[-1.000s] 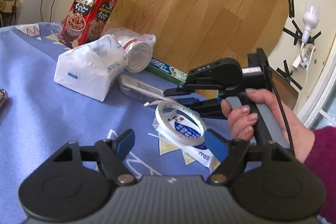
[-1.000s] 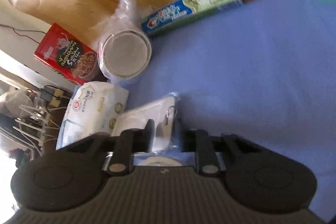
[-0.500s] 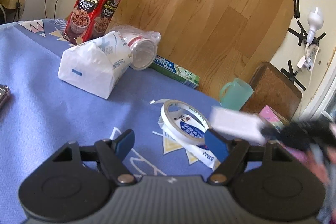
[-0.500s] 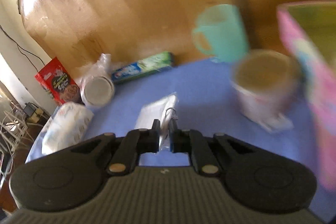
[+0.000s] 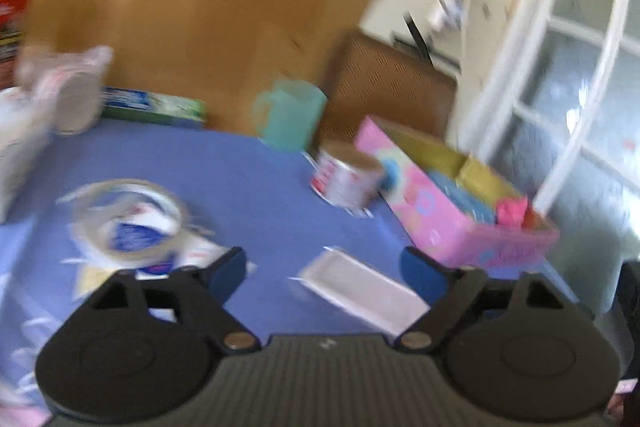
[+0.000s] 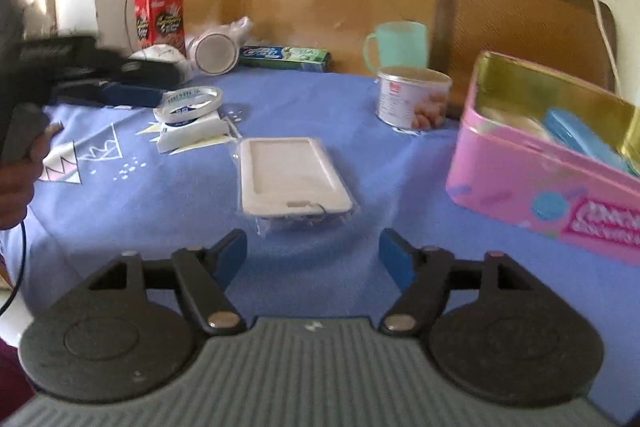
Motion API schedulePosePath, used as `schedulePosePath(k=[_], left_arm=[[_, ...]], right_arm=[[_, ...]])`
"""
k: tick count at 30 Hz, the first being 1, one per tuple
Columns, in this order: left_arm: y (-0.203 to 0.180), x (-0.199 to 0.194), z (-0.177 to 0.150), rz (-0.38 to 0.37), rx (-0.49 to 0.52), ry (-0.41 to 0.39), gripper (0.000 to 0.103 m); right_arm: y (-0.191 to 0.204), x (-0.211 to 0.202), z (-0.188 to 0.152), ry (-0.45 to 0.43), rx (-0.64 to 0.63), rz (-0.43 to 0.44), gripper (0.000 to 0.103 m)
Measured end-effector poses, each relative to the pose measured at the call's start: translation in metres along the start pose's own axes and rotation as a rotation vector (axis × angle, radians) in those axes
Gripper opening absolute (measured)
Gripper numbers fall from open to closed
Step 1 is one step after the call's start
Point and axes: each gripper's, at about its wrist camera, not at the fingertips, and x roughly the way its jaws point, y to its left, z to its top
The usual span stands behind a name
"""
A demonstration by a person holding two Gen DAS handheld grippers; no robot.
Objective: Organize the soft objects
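Note:
A flat white card holder in clear wrap (image 6: 294, 181) lies on the blue tablecloth (image 6: 120, 211), just ahead of my open, empty right gripper (image 6: 313, 259). In the left wrist view the same packet (image 5: 362, 293) lies between the tips of my open, empty left gripper (image 5: 322, 271). A pink tin box (image 6: 548, 163) with soft items inside stands to the right; it also shows in the left wrist view (image 5: 452, 211). A white tissue pack (image 6: 162, 57) lies at the far left, partly hidden by the left gripper's body (image 6: 92, 67).
A tape roll on a small packet (image 6: 188, 107), a can (image 6: 412, 103), a teal mug (image 6: 396, 45), a toothpaste box (image 6: 286, 57), a stack of wrapped cups (image 6: 214, 53) and a red cereal box (image 6: 160, 19) stand on the table. A brown chair (image 6: 516, 19) is behind.
My right gripper carried the wrapped card holder rightward, set it on the cloth near the pink box, opened and let go. The left wrist view has swung right.

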Motion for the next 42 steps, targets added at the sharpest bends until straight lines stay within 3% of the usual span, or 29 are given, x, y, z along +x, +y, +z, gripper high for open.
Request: schedulePosePath(k=[3,6,7,9,11,14,20,23,24,28,29,33,37,40,42], left_arm=[[-0.01,0.036,0.003,0.036,0.02,0.07,0.094],[-0.006,0.065,-0.003,0.028,-0.05,0.19,0.068],[-0.009,0.061,-0.008,0.057,-0.03,0.16,0.06],[-0.014,0.054,-0.009,0.074,-0.04,0.165,0.055],[-0.015,0.042,-0.005,0.058,-0.078,0.156,0.055],[-0.034,0.033,0.014,0.019,-0.044,0.105,0.055],[-0.102,0.06,0.057,-0.064,0.114,0.031,0.057],[-0.14,0.087,0.07,-0.114,0.182,0.002,0.07],[-0.151,0.096,0.071,-0.118,0.196,-0.006,0.078],[-0.164,0.109,0.061,-0.094,0.192,0.012,0.078],[-0.16,0.107,0.056,-0.105,0.178,0.018,0.079],[-0.129,0.082,0.039,-0.069,0.14,0.007,0.08],[-0.093,0.057,0.022,-0.022,0.107,0.023,0.08],[-0.066,0.026,0.003,0.019,0.088,0.02,0.08],[-0.048,0.0,-0.011,0.055,0.082,-0.008,0.08]], right_arm=[[-0.01,0.015,0.004,-0.01,-0.005,0.036,0.078],[-0.017,0.024,0.005,-0.008,-0.019,0.035,0.076],[-0.016,0.025,0.005,-0.019,-0.031,0.034,0.073],[-0.02,0.017,0.004,-0.041,-0.041,0.042,0.07],[-0.023,0.004,0.002,-0.086,-0.036,0.053,0.07],[-0.025,-0.02,0.001,-0.185,-0.059,0.008,0.07],[-0.064,-0.05,0.018,-0.332,-0.019,-0.159,0.07],[-0.098,-0.053,0.025,-0.351,0.039,-0.256,0.07],[-0.111,-0.049,0.028,-0.352,0.061,-0.305,0.07],[-0.169,-0.025,0.029,-0.261,0.146,-0.594,0.076],[-0.182,-0.023,0.026,-0.23,0.166,-0.621,0.084],[-0.202,-0.043,0.013,-0.279,0.278,-0.596,0.086],[-0.188,-0.059,0.011,-0.361,0.325,-0.57,0.085],[-0.164,-0.066,0.022,-0.437,0.31,-0.473,0.085],[-0.144,-0.064,0.03,-0.449,0.283,-0.358,0.077]])
